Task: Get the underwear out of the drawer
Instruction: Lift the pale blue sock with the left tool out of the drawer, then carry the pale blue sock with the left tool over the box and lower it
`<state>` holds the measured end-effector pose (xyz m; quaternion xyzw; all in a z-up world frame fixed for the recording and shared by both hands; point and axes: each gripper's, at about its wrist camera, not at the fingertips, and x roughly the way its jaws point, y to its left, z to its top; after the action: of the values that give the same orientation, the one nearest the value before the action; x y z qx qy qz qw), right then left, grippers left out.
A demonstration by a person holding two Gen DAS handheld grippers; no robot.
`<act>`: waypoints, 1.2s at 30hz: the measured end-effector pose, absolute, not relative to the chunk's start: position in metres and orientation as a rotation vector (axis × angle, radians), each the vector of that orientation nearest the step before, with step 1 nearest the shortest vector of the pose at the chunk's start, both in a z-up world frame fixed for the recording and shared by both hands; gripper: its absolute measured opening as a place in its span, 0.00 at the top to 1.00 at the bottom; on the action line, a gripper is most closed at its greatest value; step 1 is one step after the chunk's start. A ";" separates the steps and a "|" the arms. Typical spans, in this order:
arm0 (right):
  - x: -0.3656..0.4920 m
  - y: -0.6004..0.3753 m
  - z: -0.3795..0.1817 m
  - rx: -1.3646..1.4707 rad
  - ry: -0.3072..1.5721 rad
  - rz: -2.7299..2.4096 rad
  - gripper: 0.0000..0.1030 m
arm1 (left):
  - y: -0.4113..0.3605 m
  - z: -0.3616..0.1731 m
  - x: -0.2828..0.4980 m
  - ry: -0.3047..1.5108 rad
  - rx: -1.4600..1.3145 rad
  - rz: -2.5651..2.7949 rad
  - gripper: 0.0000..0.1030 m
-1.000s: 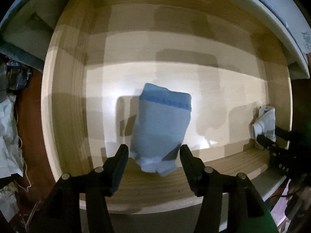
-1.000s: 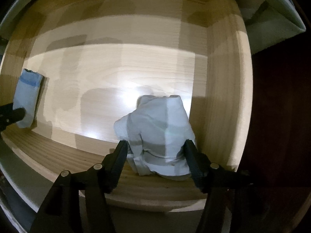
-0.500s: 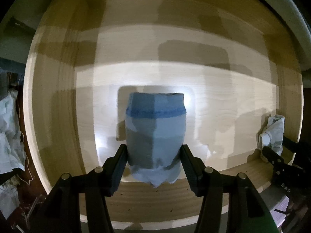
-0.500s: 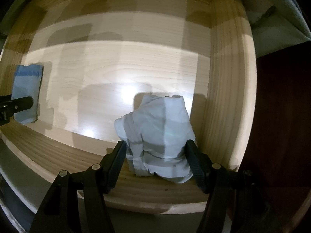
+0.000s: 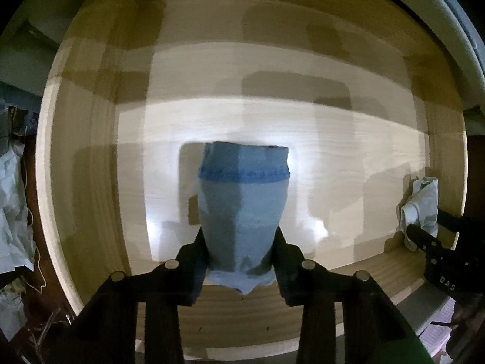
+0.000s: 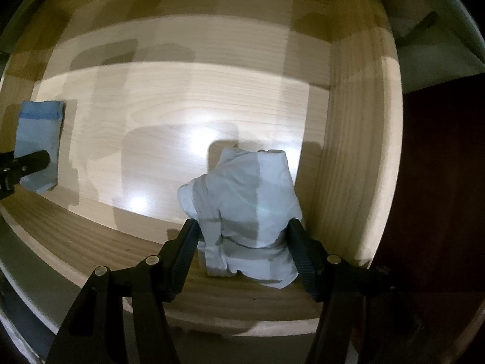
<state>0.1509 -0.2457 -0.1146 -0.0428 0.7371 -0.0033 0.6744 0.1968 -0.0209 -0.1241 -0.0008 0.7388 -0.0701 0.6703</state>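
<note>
A folded blue pair of underwear with a darker blue band lies in the open wooden drawer. My left gripper has its fingers pressed against both sides of its near end. A crumpled white pair of underwear sits by the drawer's right wall. My right gripper has its fingers tight against both sides of it. The white pair shows at the right of the left wrist view, and the blue pair at the left of the right wrist view.
The drawer's front board runs under both grippers. Its right side wall stands close to the white pair. Crumpled white cloth lies outside the drawer on the left. Dark wood is on the right.
My left gripper moved in around the blue underwear and closed from wide open onto its sides. My right gripper stayed around the white pair, and the view shifted slightly.
</note>
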 end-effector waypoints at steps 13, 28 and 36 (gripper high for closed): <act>0.145 -0.235 -0.112 -0.154 1.627 -0.032 0.44 | -0.009 -0.100 0.179 1.611 -0.012 -0.177 0.65; 0.132 -0.229 -0.110 -0.147 1.604 -0.055 0.44 | 0.000 -0.028 0.166 1.463 0.020 -0.175 0.65; 0.130 -0.231 -0.112 -0.141 1.594 -0.060 0.44 | 0.008 0.024 0.161 1.356 0.018 -0.193 0.65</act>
<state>0.1295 -0.2314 -0.1124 -0.0634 0.7145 -0.0268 0.6962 0.1605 0.0076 0.0239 0.0081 0.6262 -0.0893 0.7745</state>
